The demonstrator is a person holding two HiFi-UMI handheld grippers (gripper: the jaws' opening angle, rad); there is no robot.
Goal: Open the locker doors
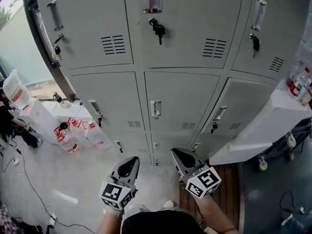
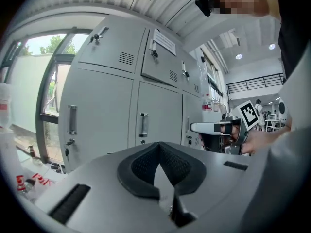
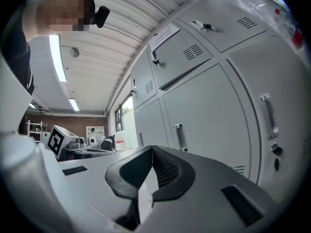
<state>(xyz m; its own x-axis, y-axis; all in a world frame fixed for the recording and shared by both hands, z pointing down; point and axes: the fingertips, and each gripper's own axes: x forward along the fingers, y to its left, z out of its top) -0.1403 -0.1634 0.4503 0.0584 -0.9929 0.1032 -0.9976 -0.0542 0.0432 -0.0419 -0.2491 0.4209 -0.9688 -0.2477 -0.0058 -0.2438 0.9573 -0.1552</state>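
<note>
The step in hand looks like the approach, with no door handled yet; the left gripper (image 1: pixel 129 164) and the right gripper (image 1: pixel 181 156) hover side by side in front of the grey lockers (image 1: pixel 117 96), short of them and touching nothing; each gripper's own view shows its jaws pressed together with nothing between them. The nearest target is probably the centre door of the middle row, whose upright handle (image 1: pixel 155 108) sits just ahead of both grippers; the next move calls for spreading one pair of jaws, carrying it to a handle, closing on it and pulling outward. Keys hang in several locks, among them a key (image 1: pixel 158 29) on the door above, so a door may need a turn of its key first. Most doors look shut; an upper door with a paper label (image 2: pixel 164 41) seems to sit proud of its neighbours, though that is hard to judge. To the left, water bottles (image 1: pixel 73 130) stand on the floor by the window frame; to the right, a white cart (image 1: pixel 263 126) is parked close against the lower lockers and could block a door's swing there; cables (image 1: pixel 29 179) trail across the floor.
</note>
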